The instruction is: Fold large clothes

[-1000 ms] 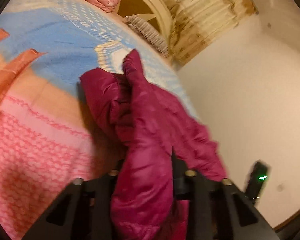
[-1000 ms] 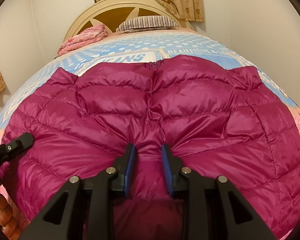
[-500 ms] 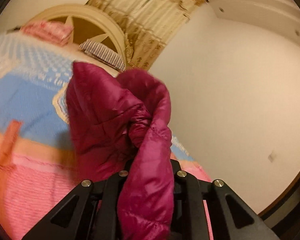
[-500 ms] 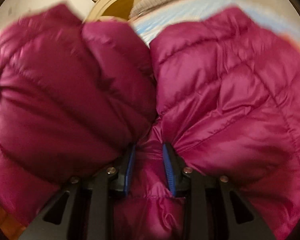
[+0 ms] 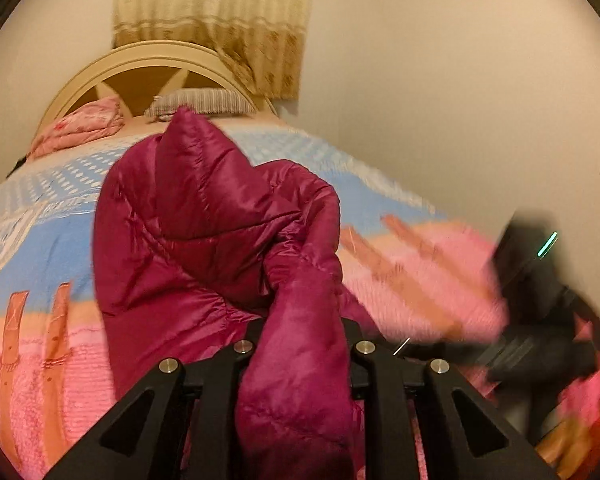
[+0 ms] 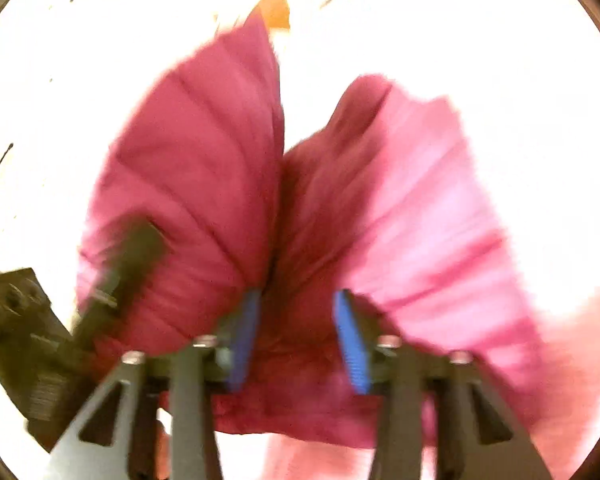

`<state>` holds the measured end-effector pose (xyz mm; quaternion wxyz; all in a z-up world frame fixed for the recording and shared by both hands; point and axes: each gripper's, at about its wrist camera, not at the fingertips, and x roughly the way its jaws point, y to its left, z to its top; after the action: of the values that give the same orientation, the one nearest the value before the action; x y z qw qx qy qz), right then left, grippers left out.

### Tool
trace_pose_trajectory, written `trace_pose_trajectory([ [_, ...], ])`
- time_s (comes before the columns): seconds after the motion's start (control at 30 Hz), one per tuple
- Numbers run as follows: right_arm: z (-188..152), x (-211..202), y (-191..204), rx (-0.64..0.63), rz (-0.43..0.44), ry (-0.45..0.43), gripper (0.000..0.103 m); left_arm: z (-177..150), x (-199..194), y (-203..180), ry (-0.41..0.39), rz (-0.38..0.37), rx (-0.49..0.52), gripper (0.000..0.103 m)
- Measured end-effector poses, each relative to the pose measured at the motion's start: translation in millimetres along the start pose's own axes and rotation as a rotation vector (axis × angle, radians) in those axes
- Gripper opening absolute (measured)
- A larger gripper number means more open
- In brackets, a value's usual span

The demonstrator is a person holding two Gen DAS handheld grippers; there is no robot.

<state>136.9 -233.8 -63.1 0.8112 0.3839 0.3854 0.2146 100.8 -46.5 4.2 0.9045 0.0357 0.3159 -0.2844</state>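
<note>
A magenta quilted puffer jacket [image 5: 204,240] is lifted off the bed and hangs bunched in front of both cameras. My left gripper [image 5: 298,344] is shut on a thick fold of the jacket that fills the gap between its fingers. In the right wrist view the jacket [image 6: 204,184] spreads in two lobes against a washed-out white background. My right gripper [image 6: 296,340] is shut on the jacket's edge, fabric bunched between its blue pads [image 6: 352,344]. The left gripper's black body [image 6: 112,280] shows blurred at the lower left of that view.
A bed with a pink, orange and blue blanket [image 5: 40,248] lies below. A cream headboard [image 5: 140,76], a striped pillow [image 5: 204,102] and a folded pink quilt [image 5: 84,124] are at its far end. A bare wall [image 5: 460,100] stands right. A dark blurred device [image 5: 540,280] sits at right.
Both grippers have lifted the jacket from flat on the bed into the air. The right gripper has tilted up toward a bright background; the left view has swung toward the headboard.
</note>
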Motion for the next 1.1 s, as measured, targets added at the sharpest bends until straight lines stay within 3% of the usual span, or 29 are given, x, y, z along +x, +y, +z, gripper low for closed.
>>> trace_pose_trajectory([
  [0.1, 18, -48, -19, -0.019, -0.098, -0.111, 0.059, -19, 33, -26, 0.072, 0.028, 0.082, 0.018],
  [0.23, 37, -74, -36, -0.045, -0.190, -0.155, 0.059, -44, 58, -54, 0.097, 0.050, 0.184, 0.022],
  [0.4, 58, -67, -19, -0.126, -0.173, -0.176, 0.059, -57, 73, -62, 0.115, 0.028, 0.222, 0.027],
  [0.5, 67, -56, 6, -0.245, -0.151, -0.156, 0.058, -53, 72, -49, 0.115, -0.032, 0.171, 0.029],
  [0.57, 71, -40, 15, -0.322, -0.177, -0.134, 0.051, -47, 75, -35, 0.113, -0.077, 0.124, 0.029],
  [0.67, 71, -7, 8, -0.343, -0.189, -0.055, 0.040, -48, 73, -28, 0.112, -0.103, 0.093, 0.031],
  [0.8, 70, 27, -13, -0.350, -0.340, 0.010, 0.037, -47, 65, -27, 0.119, -0.128, 0.098, 0.036],
  [1.0, 57, 28, -41, -0.292, -0.335, 0.035, 0.036, -47, 12, -22, 0.130, -0.232, 0.151, 0.044],
  [1.1, 52, 26, -48, -0.283, -0.324, 0.026, 0.036, -41, -18, 5, 0.099, -0.318, 0.076, 0.045],
])
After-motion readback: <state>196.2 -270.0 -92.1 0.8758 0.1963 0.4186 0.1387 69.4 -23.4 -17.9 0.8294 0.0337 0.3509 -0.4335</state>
